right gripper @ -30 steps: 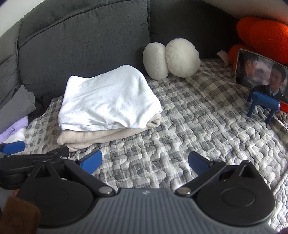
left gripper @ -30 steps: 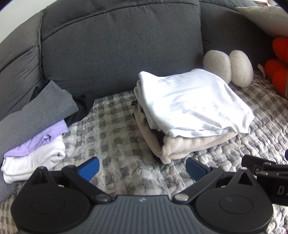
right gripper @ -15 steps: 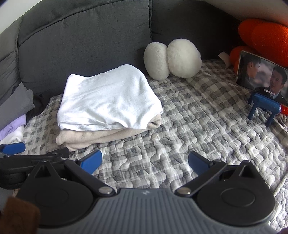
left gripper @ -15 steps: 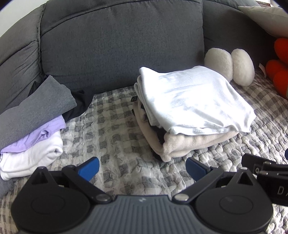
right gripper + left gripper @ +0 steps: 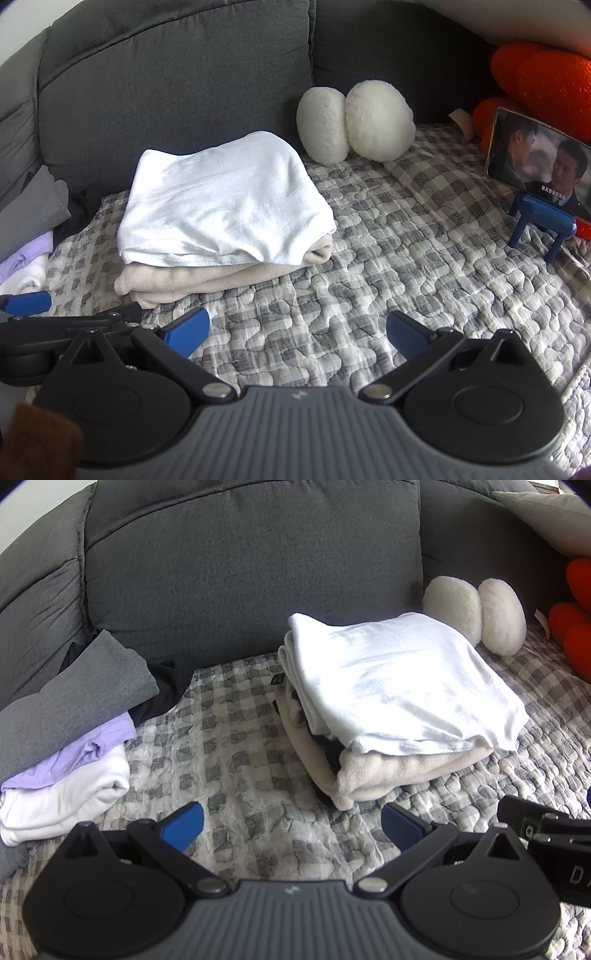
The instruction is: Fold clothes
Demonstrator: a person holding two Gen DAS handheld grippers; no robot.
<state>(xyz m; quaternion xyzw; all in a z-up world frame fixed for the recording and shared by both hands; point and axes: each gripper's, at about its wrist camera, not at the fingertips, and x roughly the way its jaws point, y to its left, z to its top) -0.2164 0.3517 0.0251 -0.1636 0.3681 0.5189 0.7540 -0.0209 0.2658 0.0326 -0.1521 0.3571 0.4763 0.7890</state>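
My left gripper [image 5: 291, 821] and right gripper [image 5: 297, 330] both hover spread wide and empty over the checked quilt [image 5: 388, 258]. The folded white T-shirt [image 5: 399, 679] lies on a beige fleece [image 5: 399, 771] just ahead; both look soft, light and floppy, so I'd pinch a folded edge. A propped phone [image 5: 535, 162] stands well right, clear.

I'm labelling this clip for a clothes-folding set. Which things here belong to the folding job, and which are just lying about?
Belongs to the job:
- white folded garment on the beige folded garment
- side pile: grey garment, lilac garment, white garment
- left gripper and right gripper, both open

Just lying about:
- white plush
- orange plush
- phone on blue stand
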